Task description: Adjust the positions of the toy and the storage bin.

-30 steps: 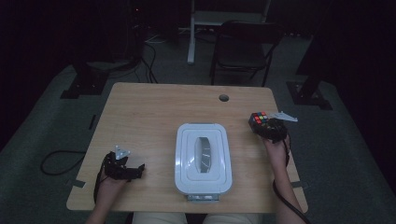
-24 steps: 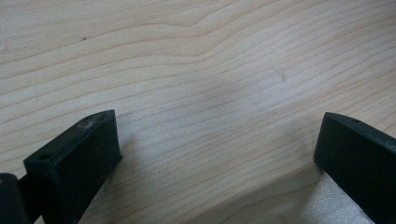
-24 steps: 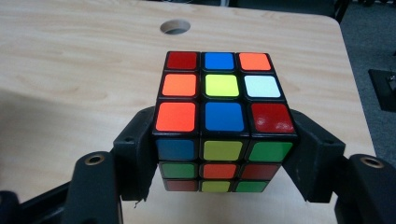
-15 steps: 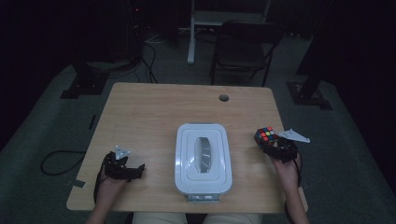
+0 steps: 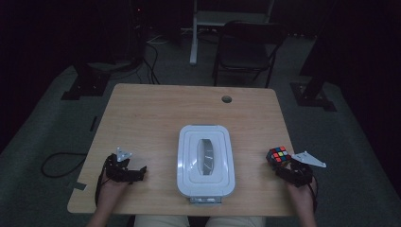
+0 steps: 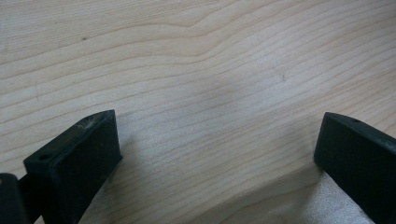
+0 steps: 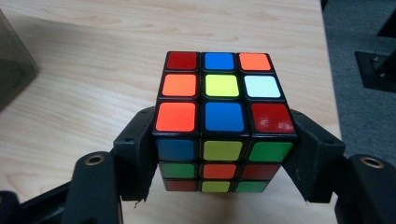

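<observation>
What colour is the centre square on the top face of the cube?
Yellow. The cube shows best in the right gripper view, held by the right gripper.

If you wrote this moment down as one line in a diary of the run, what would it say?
right gripper: shut on scrambled multicoloured puzzle cube, near table's right edge | left gripper: open, over bare wooden table | white lidded plastic box: centre, closed

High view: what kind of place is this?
Likely a dim lab or recording room, not a home: a lone wooden table on grey carpet, a folding chair behind it, and stand bases with cables on the floor.
</observation>
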A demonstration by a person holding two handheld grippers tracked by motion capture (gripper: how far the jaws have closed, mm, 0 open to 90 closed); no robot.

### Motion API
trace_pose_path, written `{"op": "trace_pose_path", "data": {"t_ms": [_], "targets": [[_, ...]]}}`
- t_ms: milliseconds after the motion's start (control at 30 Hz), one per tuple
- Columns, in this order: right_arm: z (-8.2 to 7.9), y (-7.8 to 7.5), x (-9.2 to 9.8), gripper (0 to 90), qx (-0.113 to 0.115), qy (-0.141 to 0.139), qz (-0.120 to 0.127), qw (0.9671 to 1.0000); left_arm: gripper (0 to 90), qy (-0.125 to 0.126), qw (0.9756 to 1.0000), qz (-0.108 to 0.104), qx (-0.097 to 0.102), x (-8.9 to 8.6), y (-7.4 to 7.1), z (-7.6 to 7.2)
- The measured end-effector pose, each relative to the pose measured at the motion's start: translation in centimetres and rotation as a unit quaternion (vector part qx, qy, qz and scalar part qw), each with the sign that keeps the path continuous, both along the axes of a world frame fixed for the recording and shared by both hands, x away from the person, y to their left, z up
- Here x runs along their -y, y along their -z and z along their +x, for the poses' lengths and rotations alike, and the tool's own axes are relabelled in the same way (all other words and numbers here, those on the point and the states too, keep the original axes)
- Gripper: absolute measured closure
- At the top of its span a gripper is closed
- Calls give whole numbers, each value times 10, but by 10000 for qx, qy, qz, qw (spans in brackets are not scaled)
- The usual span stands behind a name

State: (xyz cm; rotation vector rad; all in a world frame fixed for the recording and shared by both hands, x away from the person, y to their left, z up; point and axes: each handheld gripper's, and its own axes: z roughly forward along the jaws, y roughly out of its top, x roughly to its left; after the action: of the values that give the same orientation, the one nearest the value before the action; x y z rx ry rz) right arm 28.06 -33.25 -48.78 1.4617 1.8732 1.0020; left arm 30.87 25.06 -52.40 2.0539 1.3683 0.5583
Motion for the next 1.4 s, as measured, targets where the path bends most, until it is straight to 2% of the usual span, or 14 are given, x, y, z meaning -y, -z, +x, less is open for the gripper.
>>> {"op": "trace_pose_path", "data": {"t_ms": [67,267,500,767,833,1067,1267,1400], "targets": [[-6,3,3,340,-28,9,54,10000,10,-1,10000,0,0,0,0,0],[-18,9,5,340,-58,38,-49,10000,10,-7,10000,0,-1,0,0,0],[-24,19,10,340,-173,52,5,9998,10,-11,10000,-8,-4,0,0,0],[-30,25,10,335,-97,-37,-35,9999,10,-7,10000,-1,0,0,0,0],[-30,24,10,304,-132,-28,-29,9999,10,-7,10000,-1,-1,0,0,0],[-32,12,15,208,-13,-83,121,9999,10,-7,10000,-1,-1,0,0,0],[-31,-4,11,176,193,-135,130,9996,10,-7,10000,-1,-1,0,0,0],[-25,-20,4,149,320,-307,298,9986,10,-8,10000,-2,-1,0,0,0]]}}
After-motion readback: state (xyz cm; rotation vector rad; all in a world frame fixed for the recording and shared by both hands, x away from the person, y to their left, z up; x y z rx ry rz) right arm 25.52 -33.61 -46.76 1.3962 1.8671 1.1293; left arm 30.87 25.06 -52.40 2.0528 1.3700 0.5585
